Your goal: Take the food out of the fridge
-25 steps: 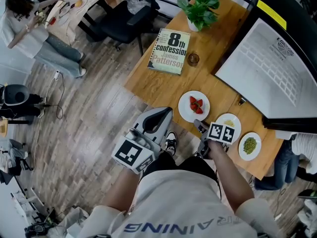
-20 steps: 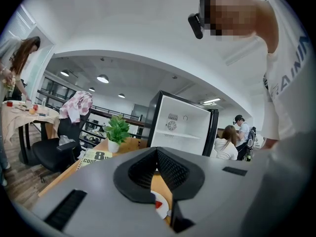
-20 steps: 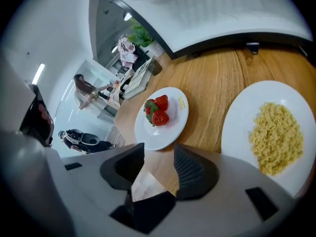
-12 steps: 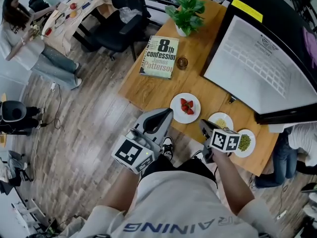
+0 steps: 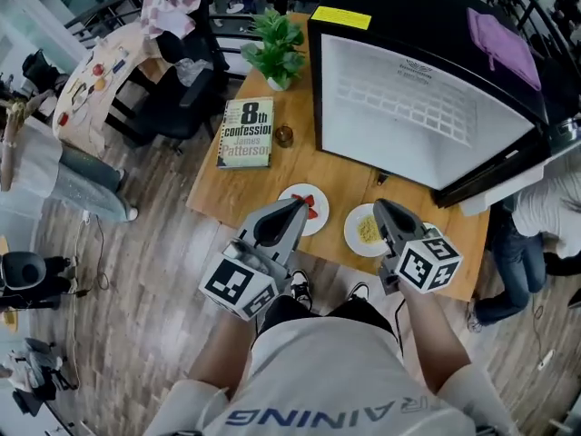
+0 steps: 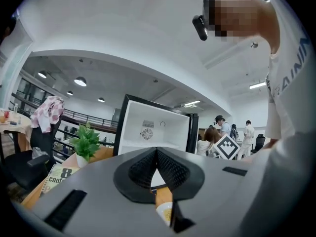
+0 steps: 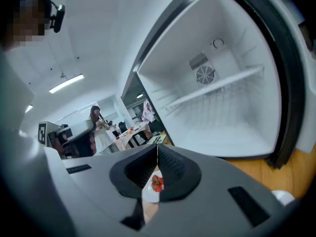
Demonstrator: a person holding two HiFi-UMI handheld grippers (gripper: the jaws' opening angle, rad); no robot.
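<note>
The right gripper [image 7: 157, 147] has its fingers [image 7: 174, 169] pressed together at the tips. They have just been closing, and nothing is pinched between them. Through the slit below the tips, that gripper's view shows the plate of strawberries [image 7: 150, 192] lying on the desk [image 7: 256, 174]. The left gripper [image 6: 157, 150] also has its fingers [image 6: 171, 172] pressed together on nothing, with a strip of desk showing under them.

In the head view both grippers hang over the near edge of the desk and point toward the open fridge [image 5: 408, 107], which stands on the desk. The left one's tip overlaps the plate of strawberries. The right one's tip lies over the right side of the plate of yellow food [image 5: 354, 239]. The two plates sit side by side, apart, just in front of the fridge.

A second ago the right gripper was low beside the plate of yellow food. It has since come up, and its marker cube now looks larger in the head view. The plate of green food that lay to the right of the yellow one is now out of sight behind that cube. The left gripper keeps much the same place in the picture.

The head view itself has swung. The fridge now fills the upper right, and a purple cloth [image 5: 504, 34] on its top has come into sight. The book [image 5: 247, 133], the small glass [image 5: 284, 136] and the plant [image 5: 272, 48] have slid left and down in the picture.
</note>
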